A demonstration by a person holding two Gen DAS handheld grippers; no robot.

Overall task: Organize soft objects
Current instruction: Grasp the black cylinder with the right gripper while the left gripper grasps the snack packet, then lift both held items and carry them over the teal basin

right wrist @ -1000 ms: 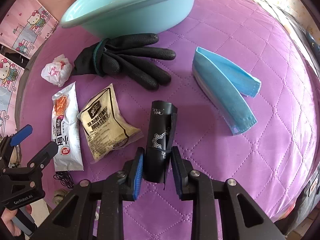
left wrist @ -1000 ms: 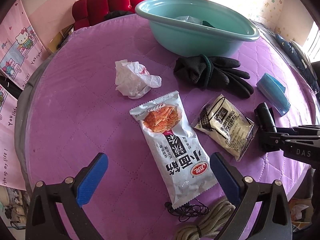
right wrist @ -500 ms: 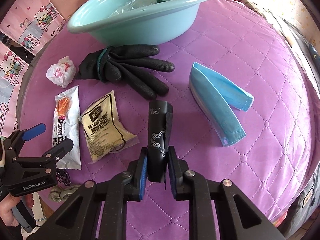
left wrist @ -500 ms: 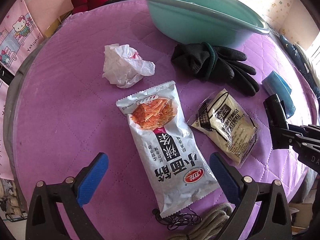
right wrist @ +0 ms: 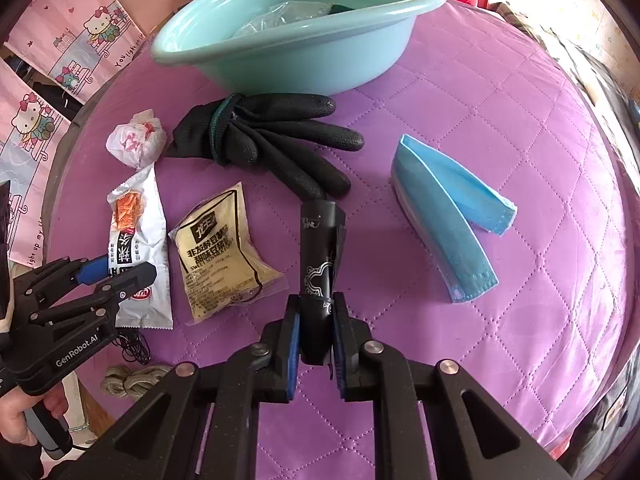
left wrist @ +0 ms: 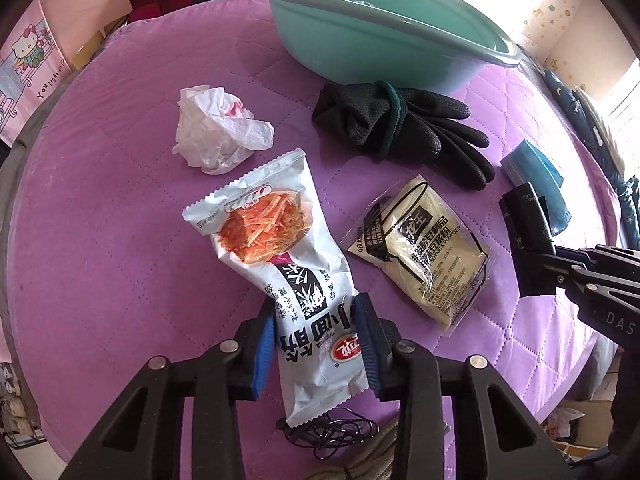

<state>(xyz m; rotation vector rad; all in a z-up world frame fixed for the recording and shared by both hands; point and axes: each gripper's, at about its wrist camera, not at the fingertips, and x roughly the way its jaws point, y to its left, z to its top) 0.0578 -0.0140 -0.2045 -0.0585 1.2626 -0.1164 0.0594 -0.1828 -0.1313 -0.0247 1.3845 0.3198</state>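
Snack packet (left wrist: 288,248) is now between the blue pads of my left tool (left wrist: 316,344), which a second ago stood wide open on either side of it; the pads have closed in on its lower half, and the far end with the orange picture lies on the purple table (left wrist: 100,220). My right tool (right wrist: 316,332) keeps its narrow grip on the black pouch (right wrist: 322,252), raised a little higher over the table than before. So both tools are loaded, and I judge the next move is to carry both to the teal basin (right wrist: 280,56) at the far side (it already has a clear bag in it).

Left on the table: the crumpled white bag (left wrist: 218,134) far left, the black gloves (left wrist: 400,128) just in front of the basin, the yellow powder sachet (left wrist: 420,248) between my two tools, and the blue face mask (right wrist: 444,224) to the right. The gloves lie across the straight line to the basin, so I should lift clear over them. A thin black cord (left wrist: 332,432) and a rope (right wrist: 132,378) sit at the near edge, under the packet's tail, and might snag.
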